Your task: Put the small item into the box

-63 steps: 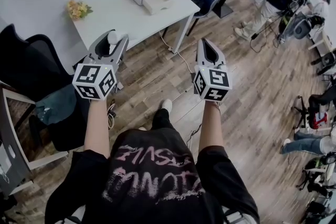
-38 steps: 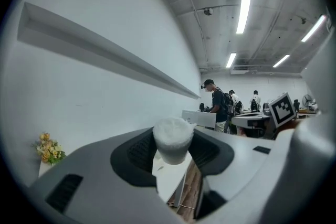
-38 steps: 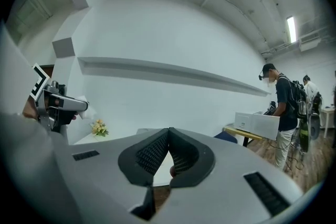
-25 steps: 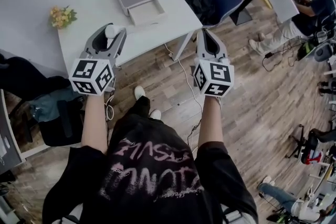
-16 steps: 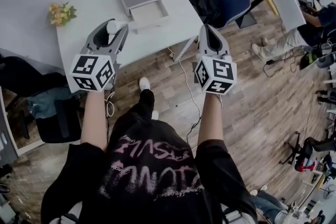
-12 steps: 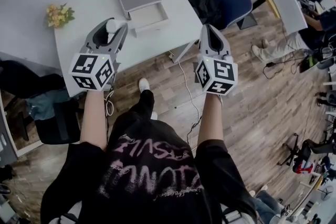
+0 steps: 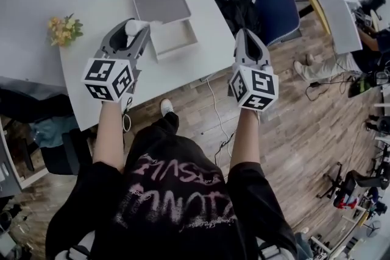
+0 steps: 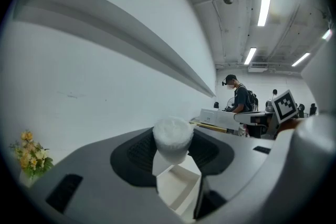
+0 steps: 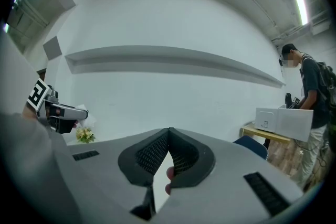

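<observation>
Left gripper: the left gripper (image 7: 130, 33) has its jaws pinching a small white fluffy plug (image 8: 172, 138) at the tips, one jaw against each of its sides.
Small item: a short, soft-looking cylinder. Its axis stands upright in the left gripper view, and its top rises above the jaw tips.
Key relation: the open box tray (image 7: 173, 39) lies just ahead of the left claw and to its right. The plug looks to hang near the tray's left edge rather than over its middle, so I judge the coming move to be a short carry forward and to the right, then a drop.
Nearer hand: the left, which already carries the item. The right is well apart from the tray.
Right gripper: the right gripper (image 9: 168, 132) has its jaws pressed together with nothing between the pads. It hangs beyond the table's (image 7: 91, 85) corner, over the wooden floor (image 7: 195, 103).
Box lid: the grey lid (image 7: 160, 0) lies flat, touching the tray's far side.
Head view adds: the whole layout, with tray, lid, both claws and the yellow flowers (image 7: 61, 29) far to the left.
Left gripper view adds: the pinch itself, and the tray's white inner walls showing directly below the plug.
Risk: the plug is light and fluffy, so it may cling to a pad on release.
</observation>
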`<state>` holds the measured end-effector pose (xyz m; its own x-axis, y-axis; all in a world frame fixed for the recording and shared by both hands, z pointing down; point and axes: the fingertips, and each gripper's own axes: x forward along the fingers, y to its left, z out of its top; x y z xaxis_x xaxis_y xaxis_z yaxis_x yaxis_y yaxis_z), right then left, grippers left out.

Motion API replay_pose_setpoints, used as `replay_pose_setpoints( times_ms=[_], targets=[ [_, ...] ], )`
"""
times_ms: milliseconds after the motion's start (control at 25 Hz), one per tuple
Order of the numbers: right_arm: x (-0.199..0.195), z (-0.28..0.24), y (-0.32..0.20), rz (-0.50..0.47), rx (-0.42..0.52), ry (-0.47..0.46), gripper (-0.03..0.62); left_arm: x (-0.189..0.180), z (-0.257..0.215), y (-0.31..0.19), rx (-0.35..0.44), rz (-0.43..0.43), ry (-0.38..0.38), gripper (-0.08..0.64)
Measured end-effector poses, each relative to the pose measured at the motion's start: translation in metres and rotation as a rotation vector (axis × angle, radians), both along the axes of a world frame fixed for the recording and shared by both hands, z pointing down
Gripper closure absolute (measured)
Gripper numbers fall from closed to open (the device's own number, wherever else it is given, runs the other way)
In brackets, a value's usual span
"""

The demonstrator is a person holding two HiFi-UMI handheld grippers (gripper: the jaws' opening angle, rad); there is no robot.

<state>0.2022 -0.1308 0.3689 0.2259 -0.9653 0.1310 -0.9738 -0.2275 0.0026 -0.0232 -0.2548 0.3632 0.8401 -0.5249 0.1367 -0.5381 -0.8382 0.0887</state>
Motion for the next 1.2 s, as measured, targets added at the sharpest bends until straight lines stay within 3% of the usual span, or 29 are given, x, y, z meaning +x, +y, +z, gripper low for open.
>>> replay_pose_setpoints(
  times_ms=[360,800,1200],
  targets=[
    [0.028,0.000,-0.055,-0.006,-0.024,0.023,0.581,0.026,-0.003,-0.057,-0.015,-0.012,0.016,0.380],
    [0.025,-0.001,-0.097,-0.111,-0.007,0.006,0.581,0.032,-0.009,-0.064,0.002,-0.055,-0.009,0.379],
    [0.042,-0.004,-0.144,-0.308,0.021,-0.019,0.581,0.042,-0.024,-0.063,0.047,-0.225,-0.048,0.379]
  ],
)
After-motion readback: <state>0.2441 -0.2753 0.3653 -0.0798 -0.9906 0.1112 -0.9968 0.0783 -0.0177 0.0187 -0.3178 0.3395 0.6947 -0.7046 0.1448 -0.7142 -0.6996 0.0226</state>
